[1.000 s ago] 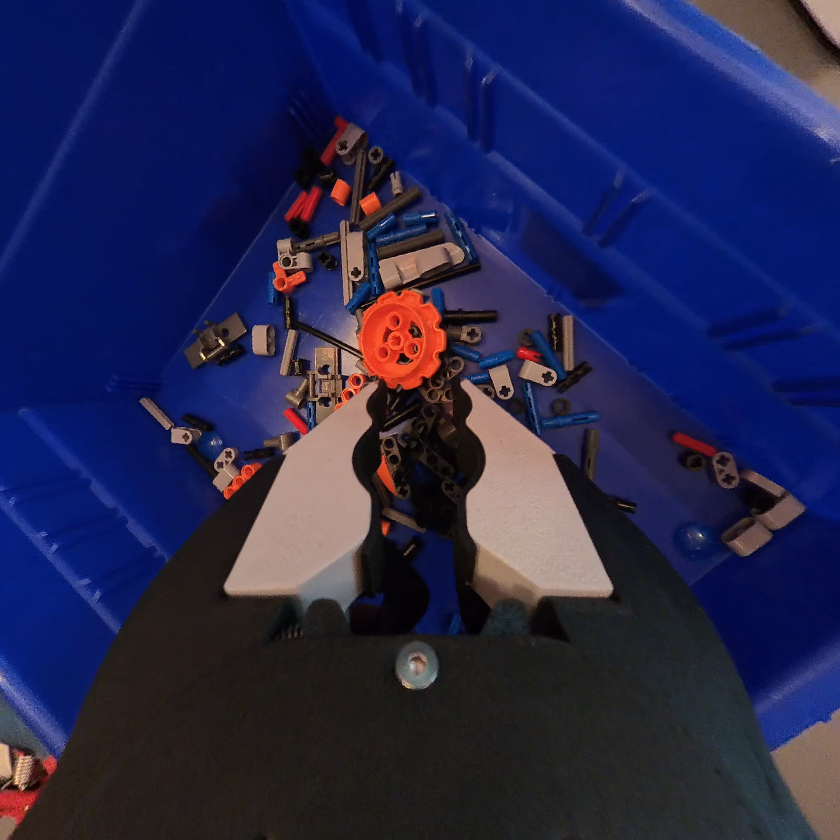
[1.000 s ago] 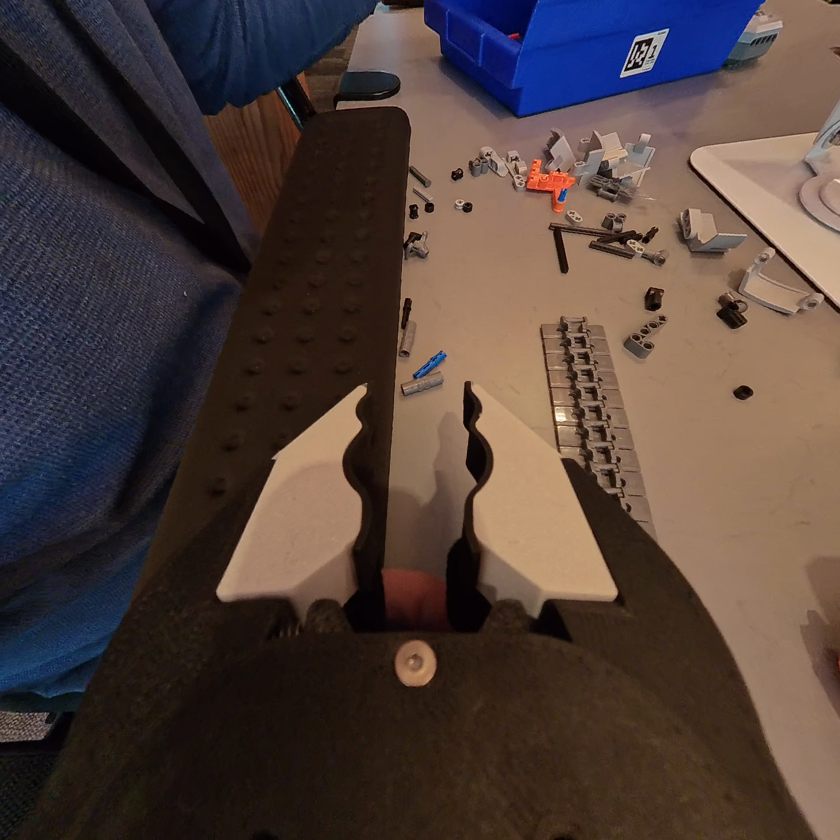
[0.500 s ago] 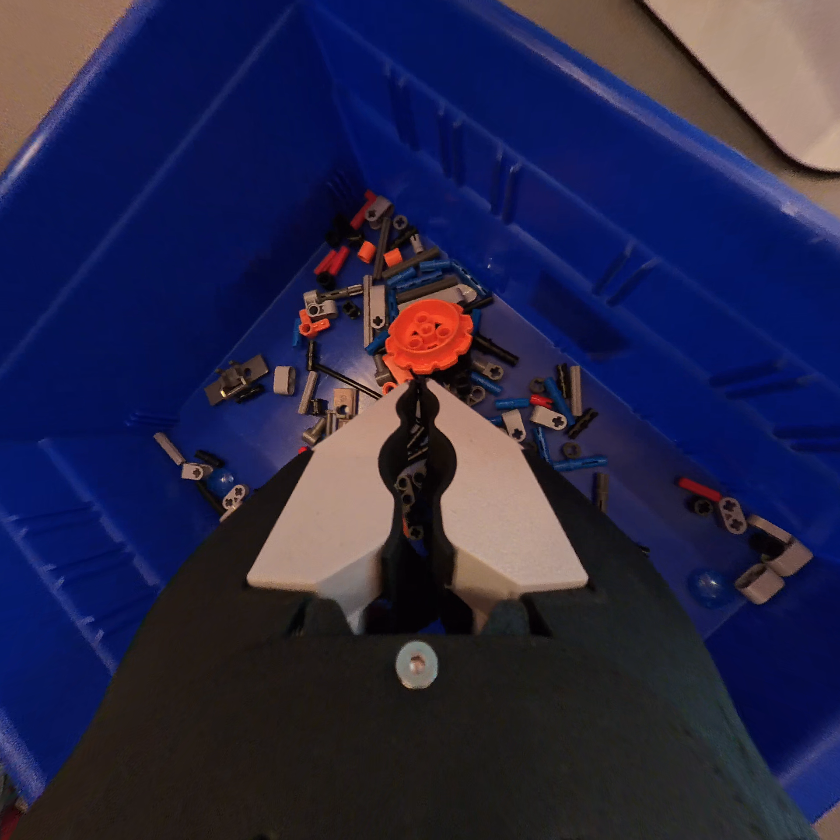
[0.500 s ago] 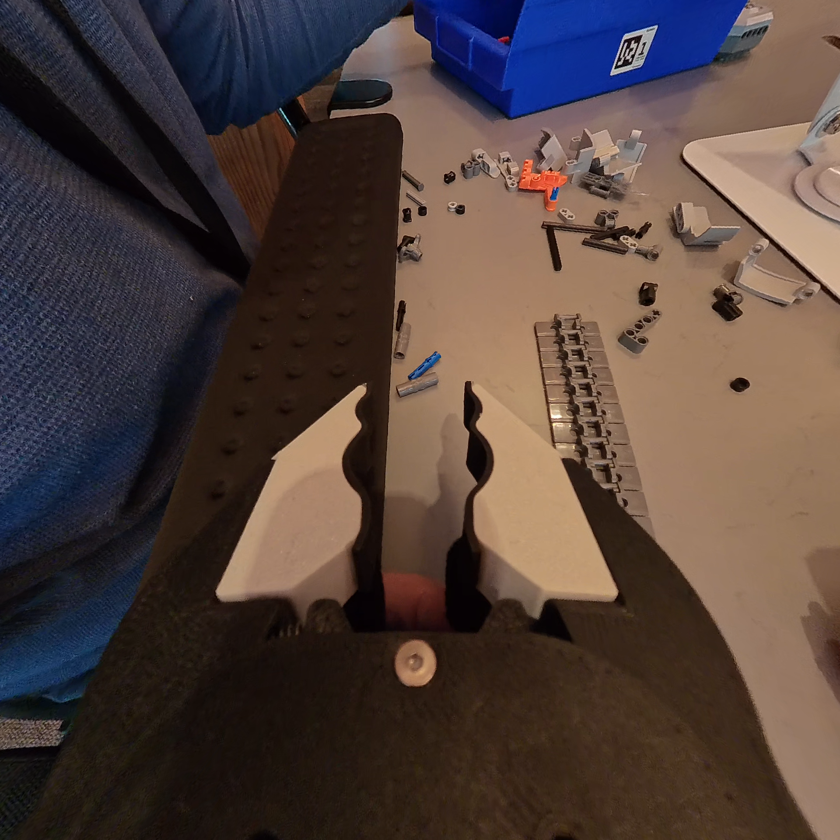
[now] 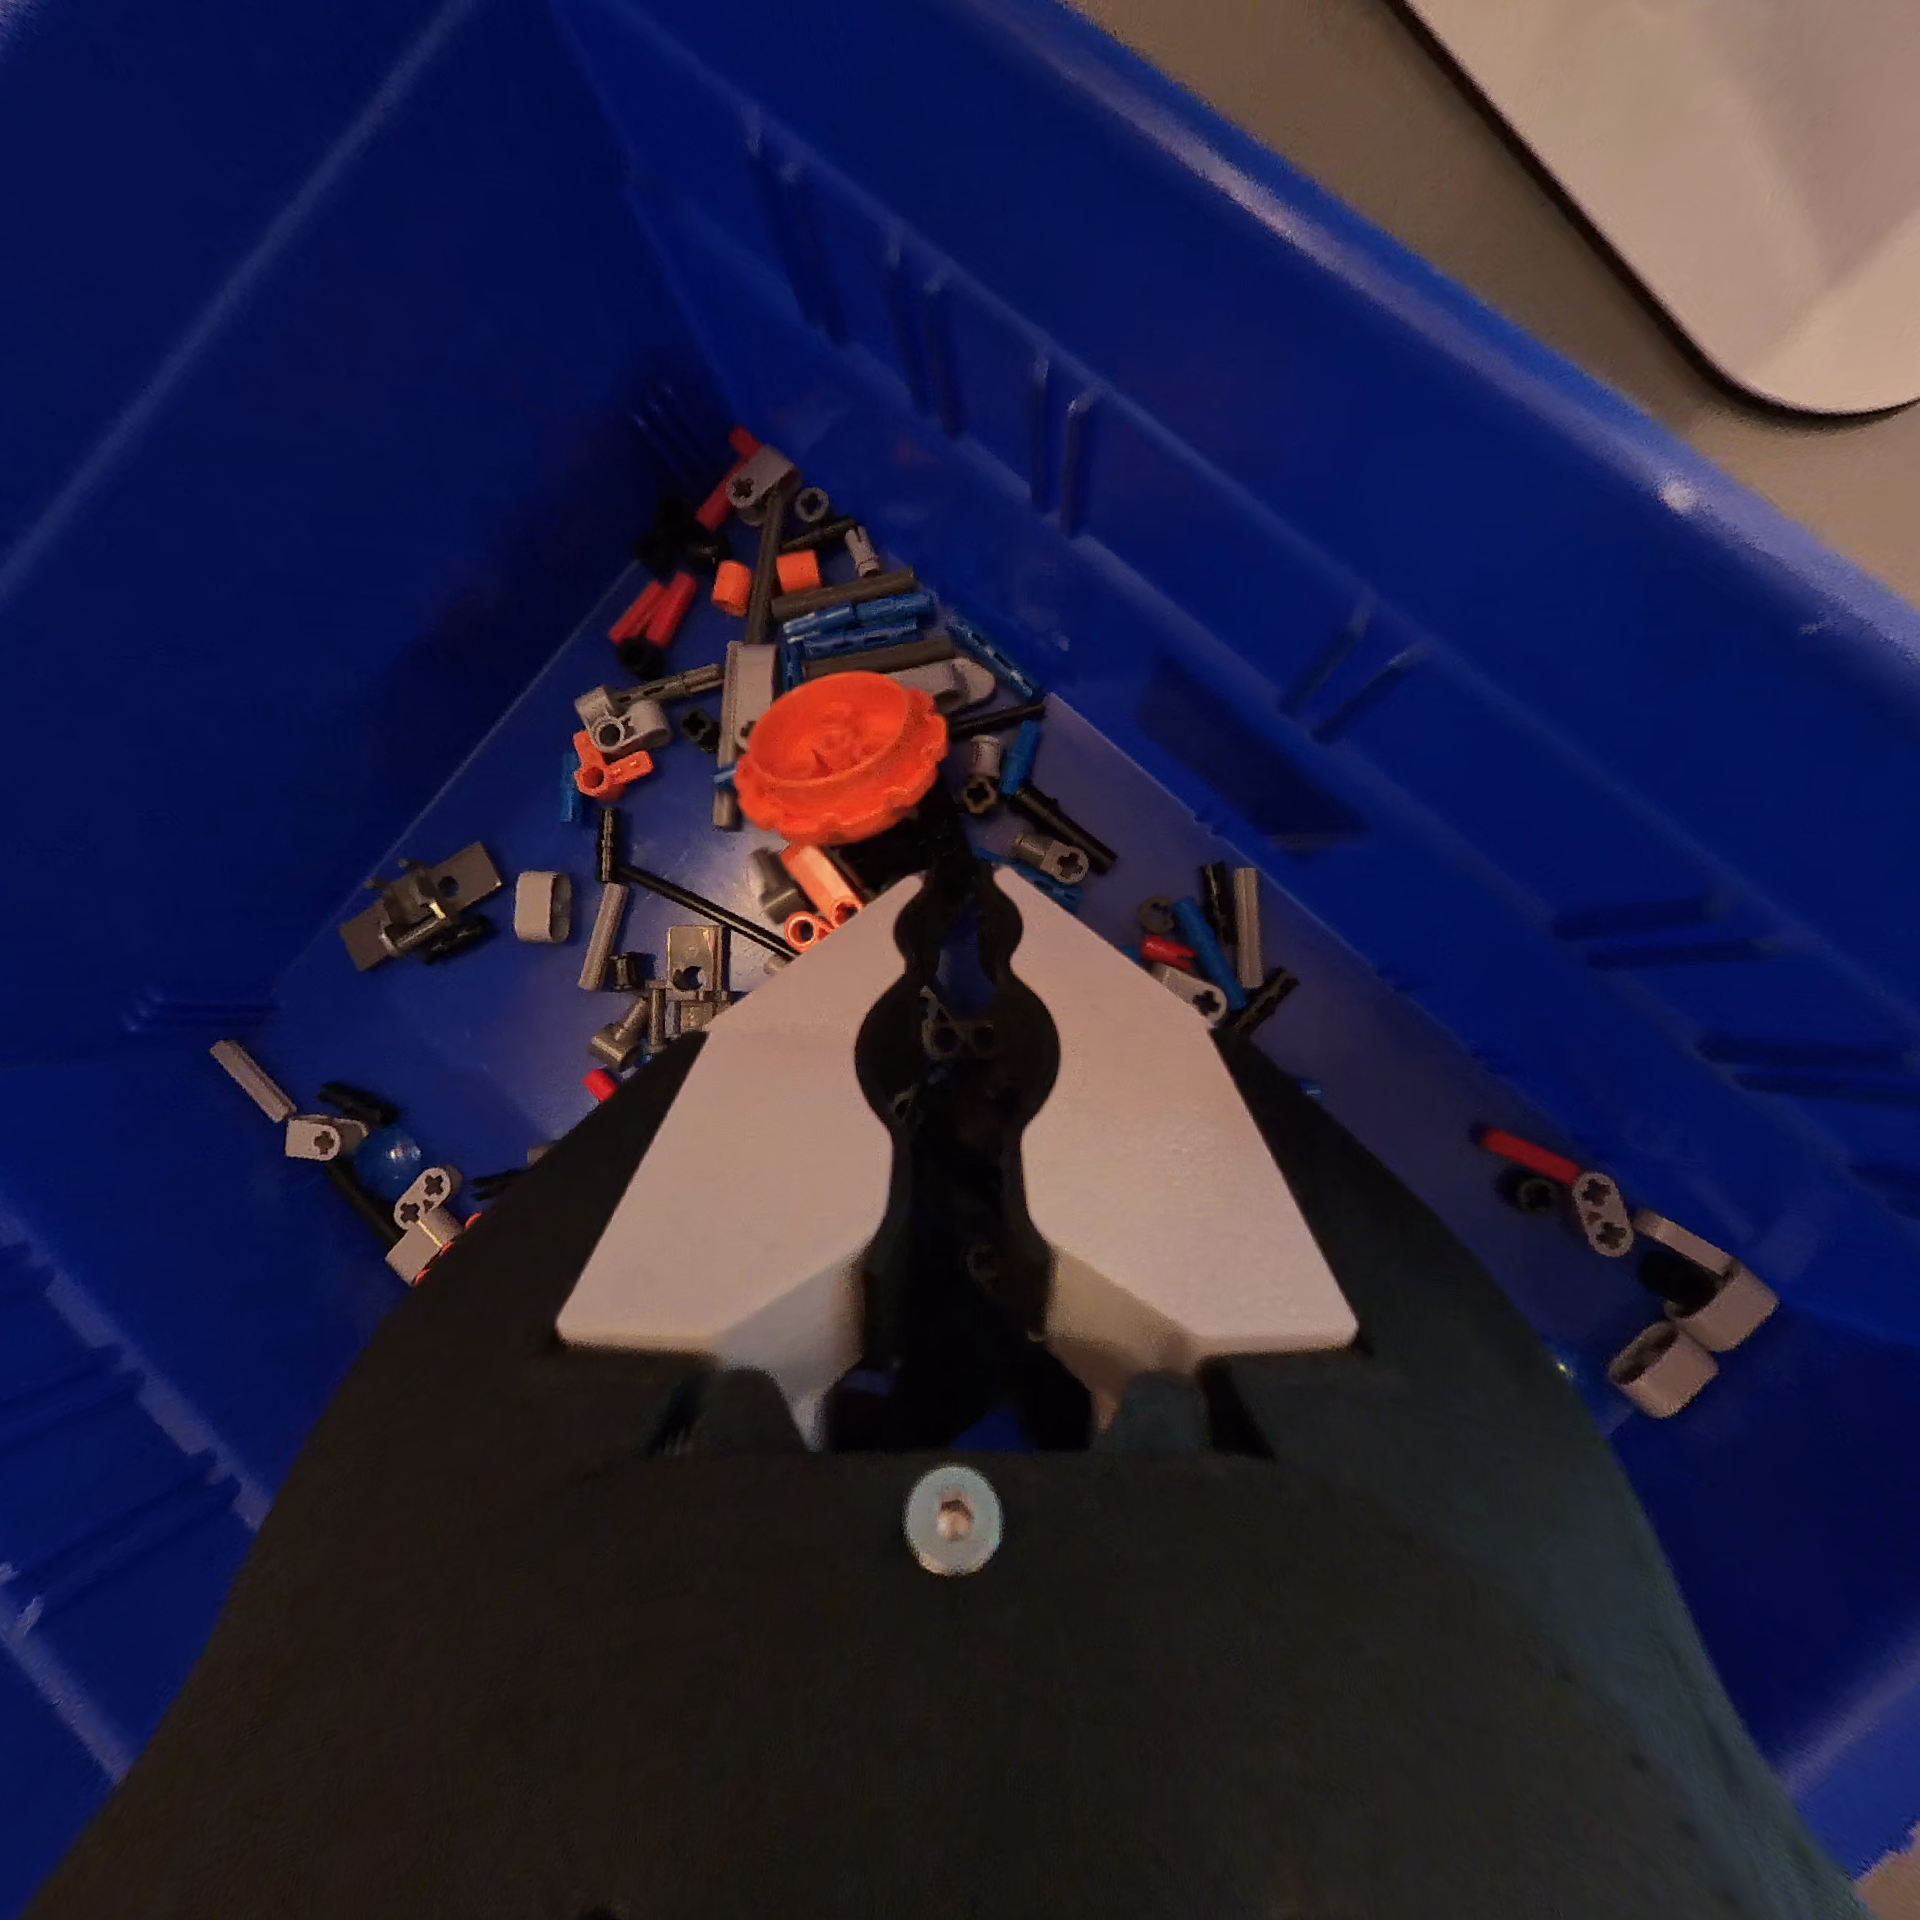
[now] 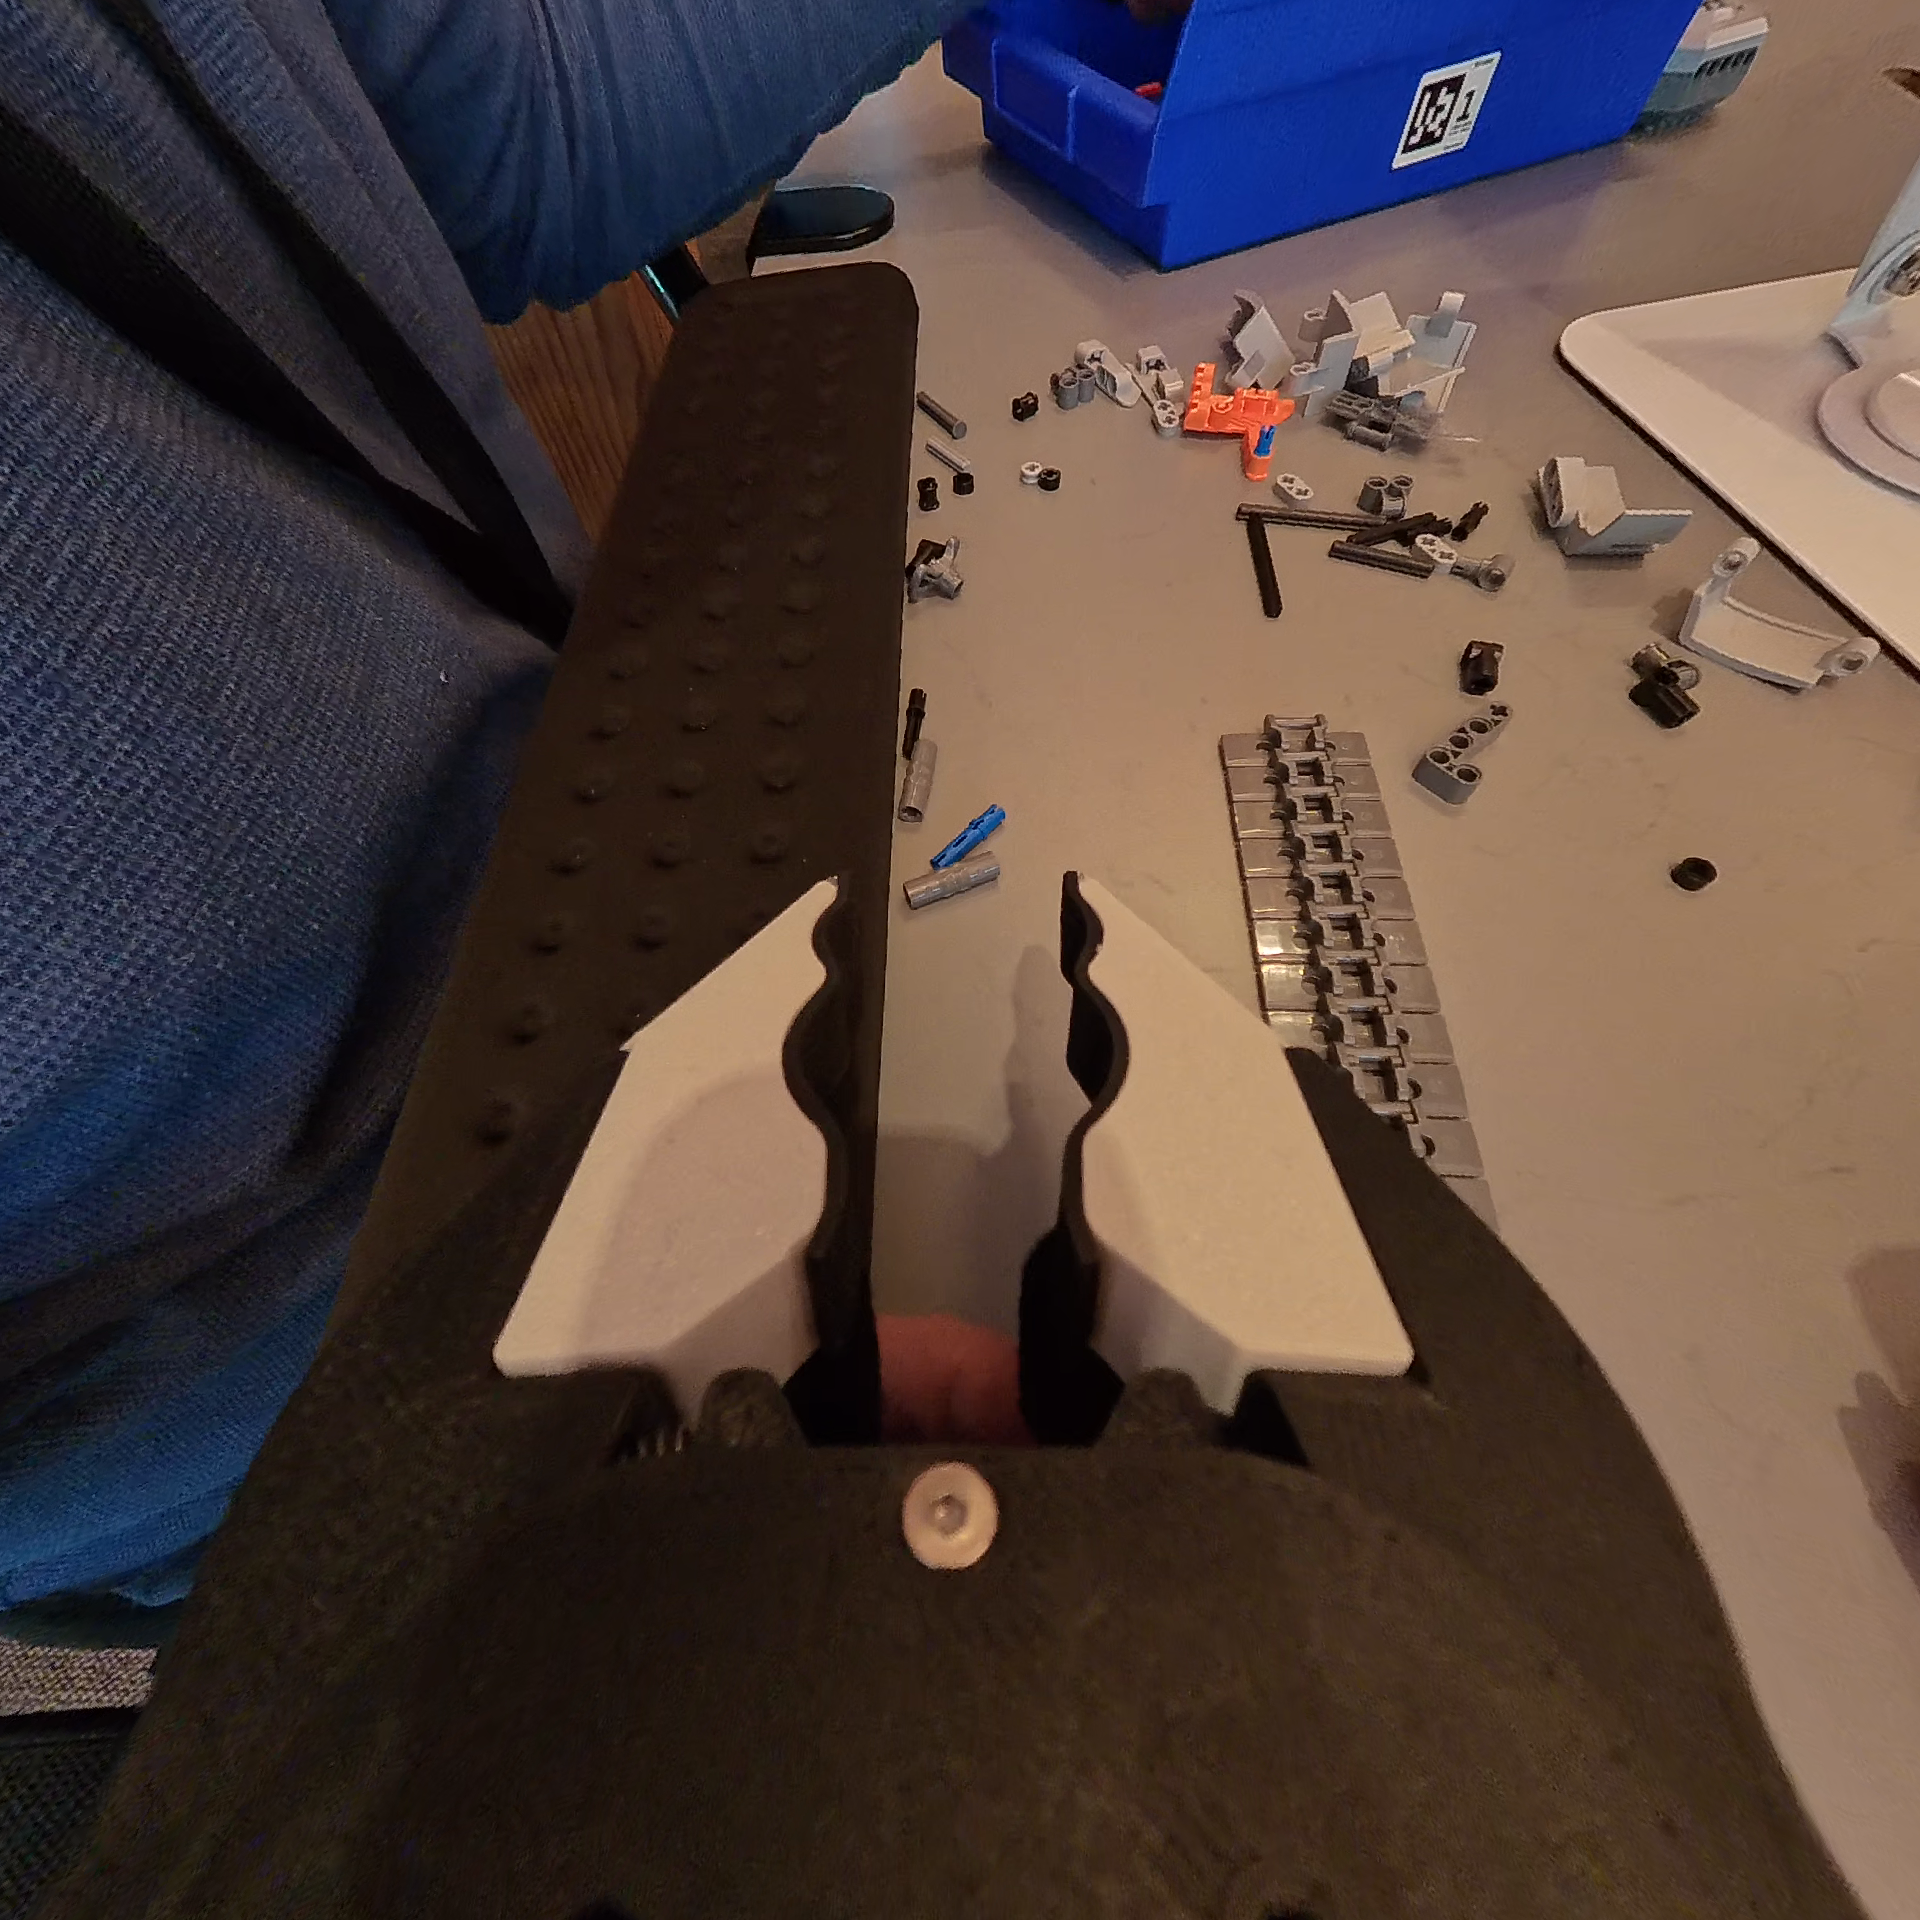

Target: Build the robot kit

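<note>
Left claw (image 5: pixel 954 894) reaches down into a blue bin (image 5: pixel 1299 540), tips drawn nearly together and pinching a black linked chain piece (image 5: pixel 951 1039) that runs back between the fingers; whether the grip is firm cannot be told. Just beyond the tips, an orange toothed wheel (image 5: pixel 840 756) sits tilted at the chain's far end, seemingly attached to it, over a scatter of small building-toy parts. Left of the tips: orange connector pins (image 5: pixel 821 899), a thin black axle (image 5: pixel 707 909), a grey oval bush (image 5: pixel 542 906). Far right, near the bin wall: a red pin (image 5: pixel 1527 1155) and pale grey beams (image 5: pixel 1704 1299). A white tray corner (image 5: pixel 1714 187) shows past the bin rim. Right claw (image 6: pixel 951 894) hovers spread over the grey surface (image 6: pixel 1662 1039), holding nothing. Just ahead of its tips lie a grey pin connector (image 6: pixel 951 881) and a blue pin (image 6: pixel 968 836). To its right, a grey tread strip (image 6: pixel 1340 935); close on its left, a long black studded bar (image 6: pixel 727 675), with a person's blue sleeve (image 6: pixel 208 727) beyond. Far ahead: an orange bracket (image 6: pixel 1236 414) amid loose grey pieces.
</note>
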`<state>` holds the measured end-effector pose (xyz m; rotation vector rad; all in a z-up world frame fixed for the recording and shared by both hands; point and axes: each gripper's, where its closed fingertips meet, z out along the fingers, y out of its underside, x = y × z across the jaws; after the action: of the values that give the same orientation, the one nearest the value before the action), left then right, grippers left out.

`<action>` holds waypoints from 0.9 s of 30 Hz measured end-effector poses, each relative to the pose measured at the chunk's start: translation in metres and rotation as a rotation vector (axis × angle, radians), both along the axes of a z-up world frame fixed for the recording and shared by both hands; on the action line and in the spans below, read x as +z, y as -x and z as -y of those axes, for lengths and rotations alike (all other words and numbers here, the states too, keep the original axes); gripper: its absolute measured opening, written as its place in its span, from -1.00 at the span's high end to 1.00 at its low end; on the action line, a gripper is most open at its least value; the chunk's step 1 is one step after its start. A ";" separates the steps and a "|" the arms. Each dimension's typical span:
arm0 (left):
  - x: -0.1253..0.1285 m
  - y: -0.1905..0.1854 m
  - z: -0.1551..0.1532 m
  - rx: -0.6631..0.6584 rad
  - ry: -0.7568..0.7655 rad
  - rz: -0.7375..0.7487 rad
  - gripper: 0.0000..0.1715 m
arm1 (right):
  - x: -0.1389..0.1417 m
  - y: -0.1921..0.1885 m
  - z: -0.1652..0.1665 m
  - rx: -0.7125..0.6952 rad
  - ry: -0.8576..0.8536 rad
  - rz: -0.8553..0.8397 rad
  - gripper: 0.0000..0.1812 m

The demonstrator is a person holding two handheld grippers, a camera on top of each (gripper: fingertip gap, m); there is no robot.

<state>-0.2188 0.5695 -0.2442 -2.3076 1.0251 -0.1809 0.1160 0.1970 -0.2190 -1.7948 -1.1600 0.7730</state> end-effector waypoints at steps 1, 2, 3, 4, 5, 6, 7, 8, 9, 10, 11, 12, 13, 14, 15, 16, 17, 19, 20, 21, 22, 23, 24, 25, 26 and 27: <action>0.003 -0.001 0.001 -0.004 -0.003 0.014 0.93 | 0.000 0.000 0.000 0.000 0.001 -0.001 0.59; 0.007 0.000 0.003 -0.004 -0.010 0.020 0.94 | 0.000 0.000 0.000 0.000 0.004 -0.001 0.59; 0.012 0.001 0.003 -0.001 -0.031 0.021 0.94 | 0.000 -0.001 0.000 0.000 0.006 -0.002 0.59; 0.018 0.001 0.005 -0.003 -0.043 0.029 0.94 | 0.000 -0.001 0.000 0.000 0.006 -0.004 0.59; 0.023 0.000 0.009 -0.010 -0.047 0.038 0.95 | 0.000 -0.001 0.000 0.001 0.007 -0.005 0.59; 0.029 0.001 0.012 -0.009 -0.067 0.039 1.00 | 0.000 -0.001 0.000 0.002 0.007 -0.005 0.59; 0.036 0.003 0.015 -0.006 -0.087 0.038 1.00 | 0.000 -0.001 0.000 0.002 0.008 -0.004 0.59; 0.041 0.002 0.020 -0.017 -0.092 0.040 1.00 | 0.000 -0.001 0.000 0.002 0.008 -0.005 0.59; 0.045 0.002 0.025 -0.027 -0.102 0.045 1.00 | 0.000 -0.001 0.000 0.002 0.009 -0.005 0.59; 0.051 0.001 0.028 -0.023 -0.114 0.061 1.00 | 0.000 -0.001 0.000 0.001 0.009 -0.006 0.59; 0.056 -0.002 0.034 -0.030 -0.123 0.073 1.00 | 0.000 -0.001 0.001 0.002 0.009 -0.005 0.59; 0.059 -0.003 0.042 -0.046 -0.123 0.070 1.00 | 0.000 -0.001 0.001 0.002 0.009 -0.003 0.59; 0.062 -0.002 0.048 -0.048 -0.134 0.058 1.00 | 0.000 -0.001 0.001 0.002 0.008 -0.001 0.59; 0.064 -0.001 0.052 -0.041 -0.143 0.050 1.00 | -0.001 -0.001 0.001 0.001 0.009 0.001 0.59; 0.063 -0.001 0.055 -0.047 -0.135 0.042 1.00 | -0.001 -0.001 0.001 0.000 0.010 0.000 0.59; 0.059 -0.001 0.055 -0.051 -0.124 0.027 0.94 | -0.001 -0.001 0.001 0.000 0.011 -0.001 0.59; 0.053 0.002 0.049 -0.033 -0.120 0.002 0.82 | -0.001 -0.001 0.001 0.002 0.012 0.000 0.59; 0.035 0.009 0.036 -0.006 -0.080 -0.073 0.67 | -0.002 -0.001 0.002 0.004 0.009 0.006 0.59; 0.028 0.012 0.028 0.009 -0.073 -0.095 0.62 | -0.002 -0.001 0.002 0.004 0.006 0.011 0.59; 0.021 0.012 0.022 0.013 -0.061 -0.108 0.61 | -0.003 -0.002 0.002 0.001 0.003 0.015 0.59; 0.013 0.012 0.019 -0.005 -0.043 -0.136 0.58 | -0.003 -0.003 0.002 -0.002 0.001 0.016 0.59; 0.006 0.014 0.016 -0.011 -0.032 -0.165 0.56 | -0.003 -0.004 0.002 -0.004 -0.001 0.017 0.59; 0.002 0.014 0.012 -0.011 -0.027 -0.181 0.57 | -0.003 -0.004 0.002 -0.006 -0.002 0.018 0.59; -0.002 0.013 0.010 -0.022 -0.014 -0.186 0.59 | -0.003 -0.005 0.002 -0.007 -0.002 0.018 0.59; -0.005 0.012 0.009 -0.029 -0.001 -0.185 0.61 | -0.003 -0.005 0.002 -0.007 -0.001 0.018 0.59; -0.006 0.012 0.006 -0.024 0.002 -0.184 0.64 | -0.003 -0.005 0.002 -0.006 0.001 0.018 0.59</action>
<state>-0.2304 0.5633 -0.2507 -2.3475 1.1437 0.0213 0.1208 0.1945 -0.2221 -1.8084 -1.1664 0.7551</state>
